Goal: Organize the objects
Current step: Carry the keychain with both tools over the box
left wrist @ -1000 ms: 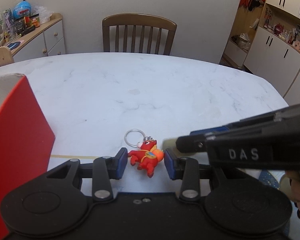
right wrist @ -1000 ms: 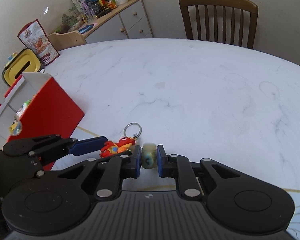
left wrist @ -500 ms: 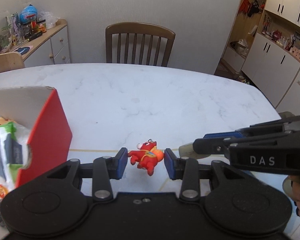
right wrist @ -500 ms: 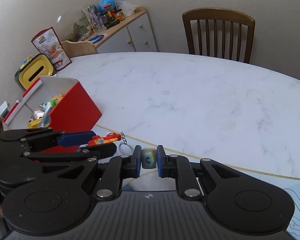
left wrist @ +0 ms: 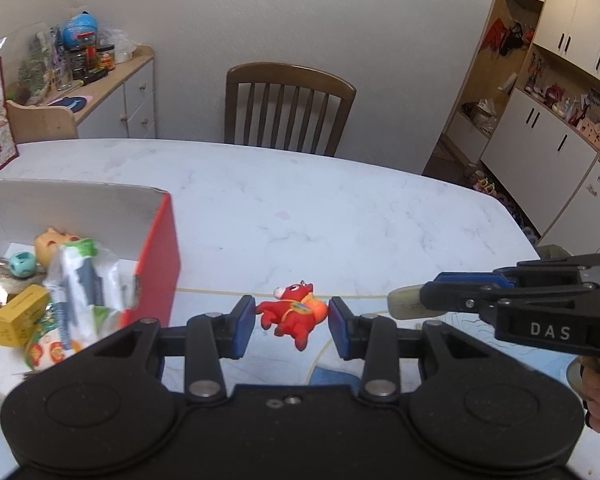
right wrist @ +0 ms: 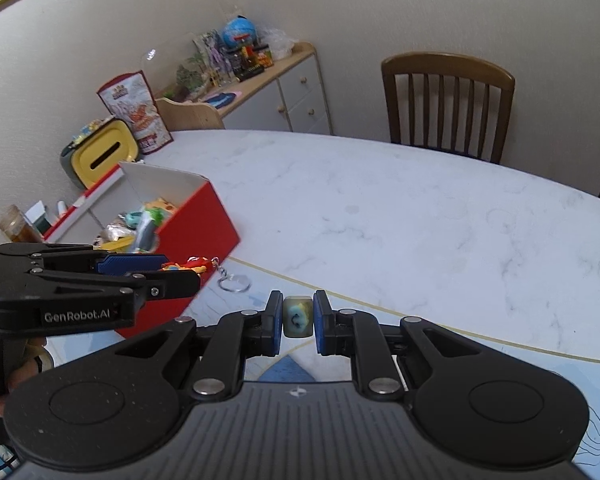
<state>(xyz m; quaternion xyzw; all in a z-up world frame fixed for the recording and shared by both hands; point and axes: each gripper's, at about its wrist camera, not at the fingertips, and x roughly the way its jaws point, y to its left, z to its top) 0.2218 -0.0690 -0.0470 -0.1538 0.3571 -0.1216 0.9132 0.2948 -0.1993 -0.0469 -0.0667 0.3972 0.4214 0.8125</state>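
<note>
With both loads lifted clear of the table for the box, my left gripper clamps the keychain, my right gripper the cube.

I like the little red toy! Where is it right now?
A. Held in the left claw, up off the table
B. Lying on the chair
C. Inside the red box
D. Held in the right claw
A: the left claw is shut on the red toy, and its key ring dangles in the air beside the red box; the right claw holds a small pale block instead.
</note>
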